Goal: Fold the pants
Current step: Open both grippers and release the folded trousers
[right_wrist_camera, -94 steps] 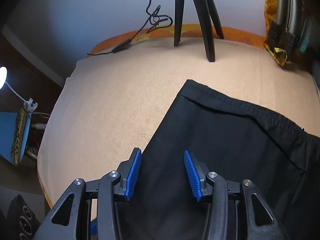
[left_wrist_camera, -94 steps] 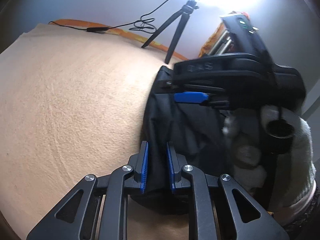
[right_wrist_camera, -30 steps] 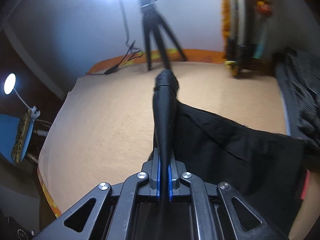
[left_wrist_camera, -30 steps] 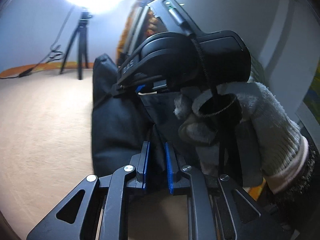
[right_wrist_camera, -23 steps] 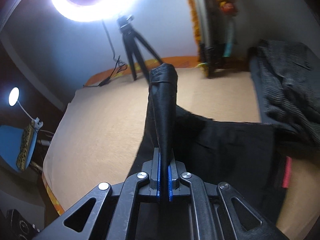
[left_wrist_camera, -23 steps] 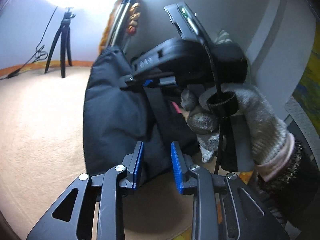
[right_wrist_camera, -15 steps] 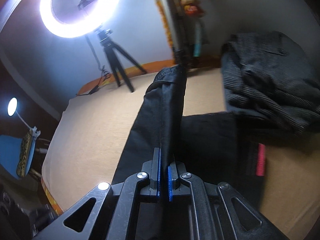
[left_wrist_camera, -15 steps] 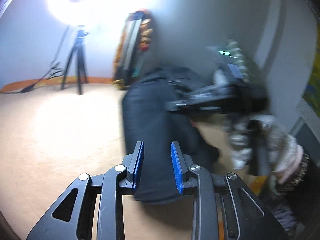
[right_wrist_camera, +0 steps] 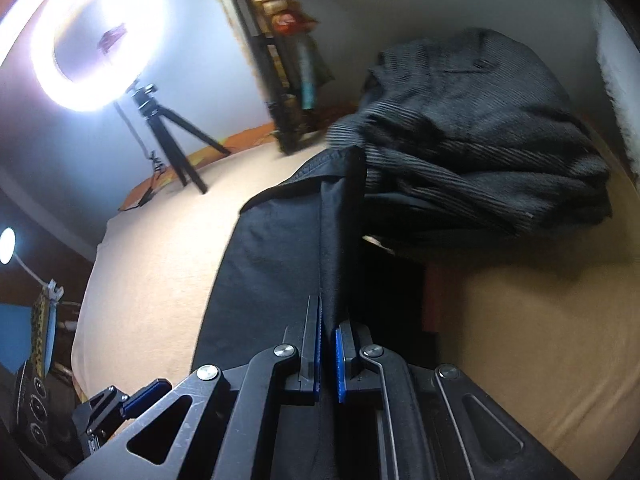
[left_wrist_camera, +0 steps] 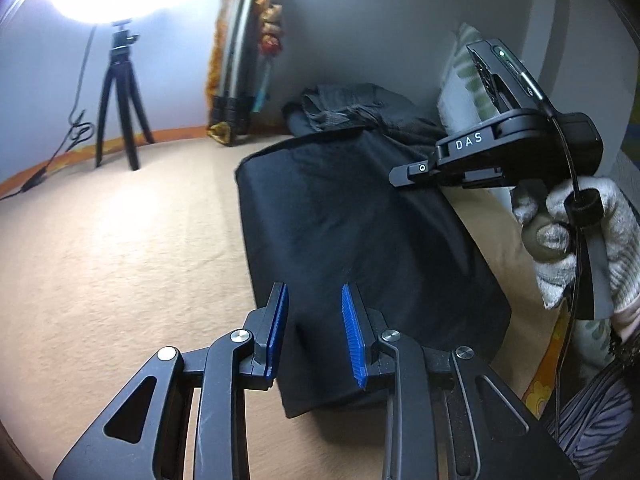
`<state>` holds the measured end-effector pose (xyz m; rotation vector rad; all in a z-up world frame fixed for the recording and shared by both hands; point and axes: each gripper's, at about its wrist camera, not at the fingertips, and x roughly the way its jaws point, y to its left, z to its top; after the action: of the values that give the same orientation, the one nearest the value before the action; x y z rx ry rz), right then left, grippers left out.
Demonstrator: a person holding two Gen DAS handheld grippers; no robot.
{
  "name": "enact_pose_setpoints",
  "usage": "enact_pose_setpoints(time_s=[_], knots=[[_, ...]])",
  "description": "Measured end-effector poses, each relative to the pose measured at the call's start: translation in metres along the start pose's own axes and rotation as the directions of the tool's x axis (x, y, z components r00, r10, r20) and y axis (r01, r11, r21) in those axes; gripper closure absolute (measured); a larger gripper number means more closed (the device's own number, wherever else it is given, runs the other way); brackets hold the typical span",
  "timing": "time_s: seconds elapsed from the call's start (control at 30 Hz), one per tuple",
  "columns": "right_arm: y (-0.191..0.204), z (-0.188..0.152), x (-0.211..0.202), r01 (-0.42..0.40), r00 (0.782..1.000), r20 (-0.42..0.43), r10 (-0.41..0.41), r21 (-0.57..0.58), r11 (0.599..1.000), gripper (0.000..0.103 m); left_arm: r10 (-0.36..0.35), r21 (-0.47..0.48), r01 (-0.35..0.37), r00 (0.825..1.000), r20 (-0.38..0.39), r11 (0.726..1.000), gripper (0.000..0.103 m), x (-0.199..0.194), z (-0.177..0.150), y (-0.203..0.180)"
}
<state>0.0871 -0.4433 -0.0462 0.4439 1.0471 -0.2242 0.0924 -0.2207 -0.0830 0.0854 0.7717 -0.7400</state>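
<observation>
Beige bed [left_wrist_camera: 100,260], corduroy pile [right_wrist_camera: 472,140] beside pants [left_wrist_camera: 352,232]

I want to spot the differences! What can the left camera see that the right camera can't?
Only the left wrist view shows the gloved hand holding the right gripper's black body, and the open left gripper with nothing between its fingers.

Only the right wrist view shows the right gripper pinching an edge of the black pants, plus a small lamp at the far left.

Both show the black pants on the tan bed cover, the ring light on its tripod, and the dark pile of clothes by the wall.
</observation>
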Motion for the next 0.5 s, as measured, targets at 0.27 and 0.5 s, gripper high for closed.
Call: enact_pose_setpoints(time_s=[0.27, 0.5], knots=[[-0.023, -0.006, 0.002, 0.044, 0.999, -0.003, -0.044, 0.016, 0.999, 0.1, -0.007, 0.077, 0.01, 0.999, -0.034, 0.997, 0.077, 0.014, -0.005, -0.016], [-0.031, -0.008, 0.012, 0.127, 0.992, -0.014, -0.128, -0.035, 0.991, 0.101, 0.012, 0.173, -0.002, 0.998, -0.062, 0.985, 0.077, 0.022, -0.013, -0.033]])
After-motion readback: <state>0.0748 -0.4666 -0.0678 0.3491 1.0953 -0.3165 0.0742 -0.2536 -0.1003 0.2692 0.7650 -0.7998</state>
